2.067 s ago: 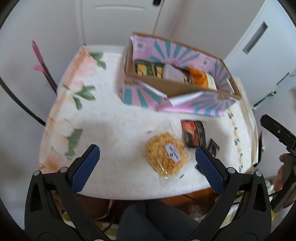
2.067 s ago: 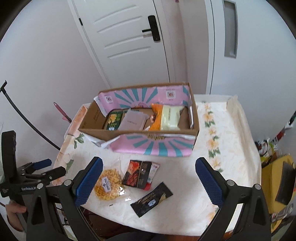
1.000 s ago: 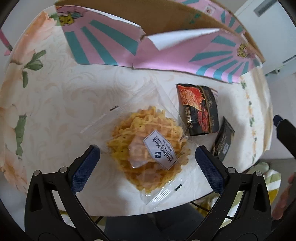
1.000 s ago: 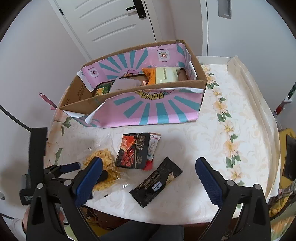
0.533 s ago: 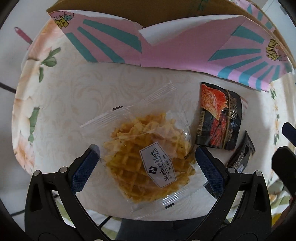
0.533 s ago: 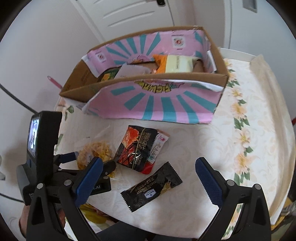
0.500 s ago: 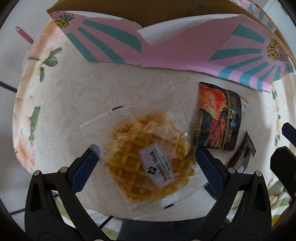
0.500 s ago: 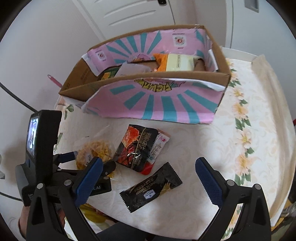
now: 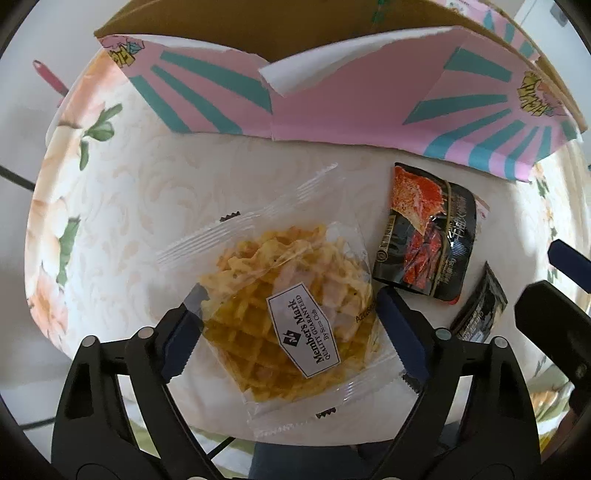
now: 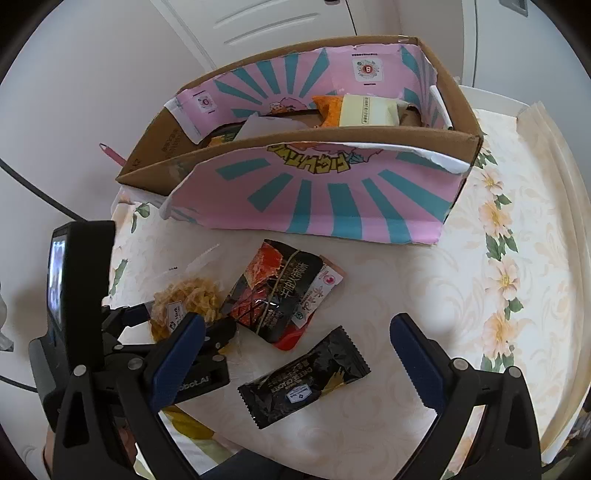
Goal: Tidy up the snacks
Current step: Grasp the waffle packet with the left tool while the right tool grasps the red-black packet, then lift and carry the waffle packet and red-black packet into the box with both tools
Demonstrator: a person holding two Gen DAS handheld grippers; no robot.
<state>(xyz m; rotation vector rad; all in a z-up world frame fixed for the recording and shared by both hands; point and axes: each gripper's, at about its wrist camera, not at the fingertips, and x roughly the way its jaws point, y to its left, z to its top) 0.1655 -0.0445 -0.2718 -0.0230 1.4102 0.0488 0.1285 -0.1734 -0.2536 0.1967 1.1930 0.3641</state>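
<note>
A table (image 10: 517,258) has a cream cloth with flowers on it (peach and green ones). Behind it is a white door (image 10: 277,22) with raised lines. The walls (image 10: 92,74) are plain white. Soft daylight fills the room.

**Soft daylight, strong fisheye bend**

Both my wrist views are bright and evenly lit, with only faint shadows under the packets. The clear wrapper of the waffle snack bag (image 9: 295,295) throws white glare across its folds, and the black cracker packet (image 10: 304,386) glints too. Centres are sharp; the label print reads clearly. Toward the rims the cardboard box (image 10: 332,192) bows, detail softens, and black vignette fills the corners.
</note>
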